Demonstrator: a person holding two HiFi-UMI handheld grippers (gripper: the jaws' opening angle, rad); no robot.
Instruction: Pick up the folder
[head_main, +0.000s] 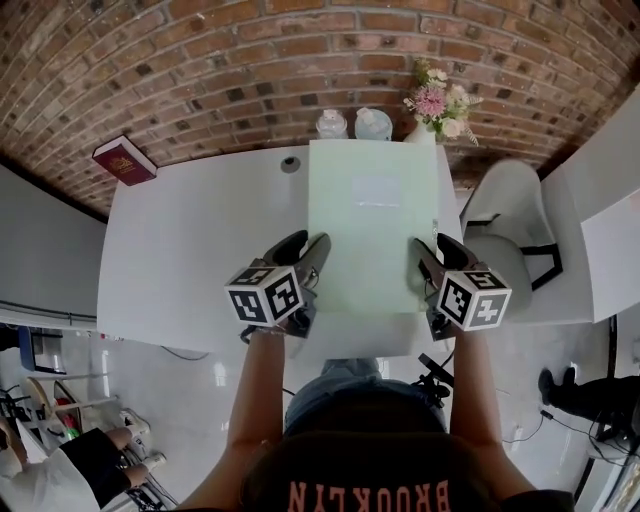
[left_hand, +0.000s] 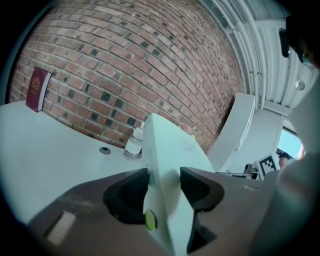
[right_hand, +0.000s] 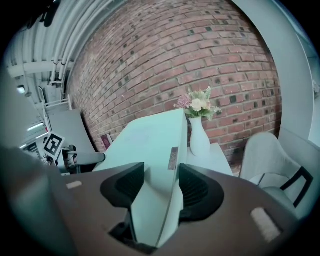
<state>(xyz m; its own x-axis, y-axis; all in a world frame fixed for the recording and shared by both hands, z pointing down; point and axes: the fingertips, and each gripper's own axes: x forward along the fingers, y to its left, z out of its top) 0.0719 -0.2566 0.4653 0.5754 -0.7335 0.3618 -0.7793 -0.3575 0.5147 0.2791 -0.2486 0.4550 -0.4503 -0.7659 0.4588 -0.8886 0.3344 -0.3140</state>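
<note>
Fingers of the left gripper (left_hand: 164, 186) and right gripper (right_hand: 161, 185) are each clamping one long side edge of the pale green folder (head_main: 370, 230) near its close end, and it's sitting in the air above the white bench (head_main: 190, 260). It's looking light, thin, slightly floppy and slick, so pinching opposite edges is the sensible hold. Both forearms are reaching forward in parallel, grippers pointing slightly downward.

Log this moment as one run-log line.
step: pick up folder | left tool: shut on left edge | right tool: shut on right edge | folder: held above white table
</note>
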